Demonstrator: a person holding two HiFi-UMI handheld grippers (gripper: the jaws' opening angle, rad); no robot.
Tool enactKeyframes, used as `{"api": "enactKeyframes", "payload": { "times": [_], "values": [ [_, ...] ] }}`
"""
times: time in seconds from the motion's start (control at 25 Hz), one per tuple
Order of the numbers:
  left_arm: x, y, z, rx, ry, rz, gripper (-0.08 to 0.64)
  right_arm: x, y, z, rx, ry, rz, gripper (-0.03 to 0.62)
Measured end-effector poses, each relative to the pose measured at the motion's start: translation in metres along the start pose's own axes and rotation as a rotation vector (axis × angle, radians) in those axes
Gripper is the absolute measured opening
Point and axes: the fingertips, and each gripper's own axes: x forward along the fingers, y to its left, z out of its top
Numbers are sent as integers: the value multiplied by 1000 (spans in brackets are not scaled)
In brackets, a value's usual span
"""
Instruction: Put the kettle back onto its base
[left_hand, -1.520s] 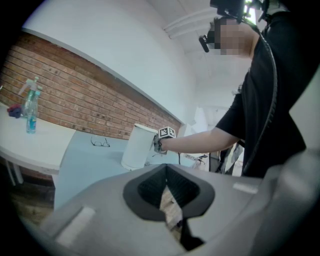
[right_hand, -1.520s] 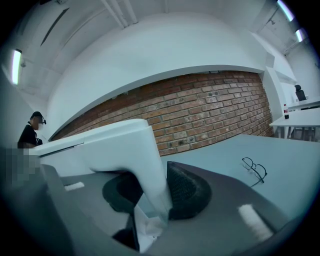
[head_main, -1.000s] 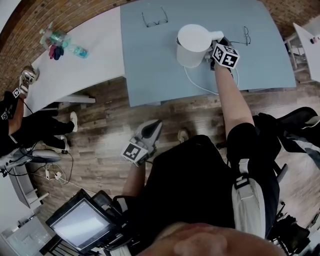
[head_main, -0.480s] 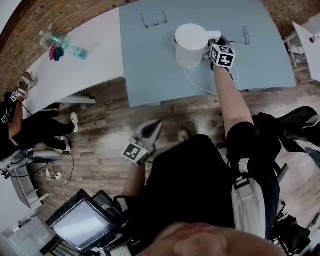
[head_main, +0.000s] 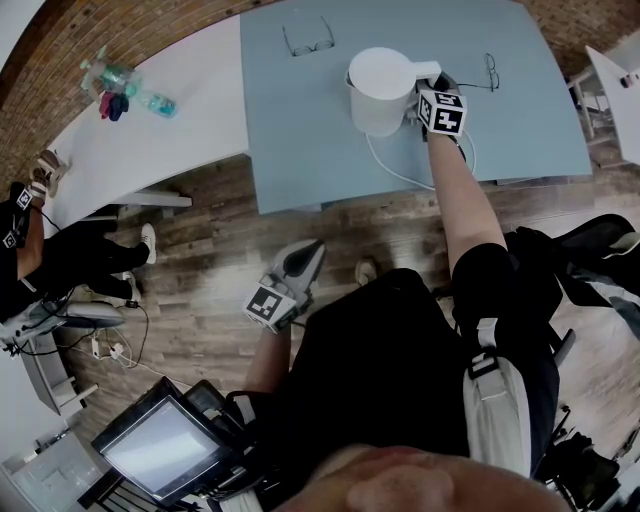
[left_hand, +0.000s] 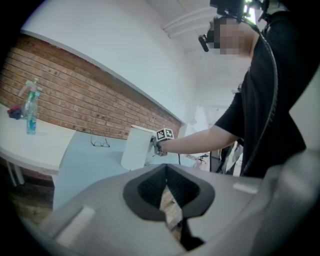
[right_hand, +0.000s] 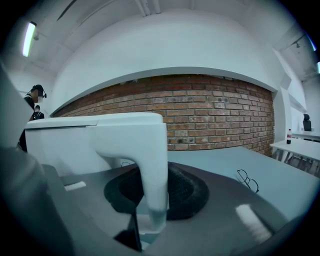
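White, flat-lidded kettle upright over the grey-blue table, handle pinched by the right gripper; left gripper pressed together.

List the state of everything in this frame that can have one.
kettle: upright on the blue-grey table, lid shut; base not visible under it.
right gripper: shut on the kettle's handle.
left gripper: shut, holding nothing, low and away from the table.
cord: slack, looped on the table.
glasses: lying unfolded.
second glasses: lying beside the kettle.
bottle: upright on the white table.
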Motion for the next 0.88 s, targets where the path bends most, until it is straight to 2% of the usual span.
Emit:
{"api": "enactKeyframes", "payload": {
  "times": [0.24,0.44,0.64,0.88],
  "values": [
    [-4,-1,-4,21,-12,11,0,1,0,1,-5,5,15,83],
    [-2,-13,8,-28,29,17,0,1,0,-1,-17,14,19,83],
    [-9,-8,2,5,-3,21,0,2,4,-1,-39,22,24,83],
    [-9,-14,7,-17,21,23,0,0,3,-3,-21,26,26,84]
  ]
}}
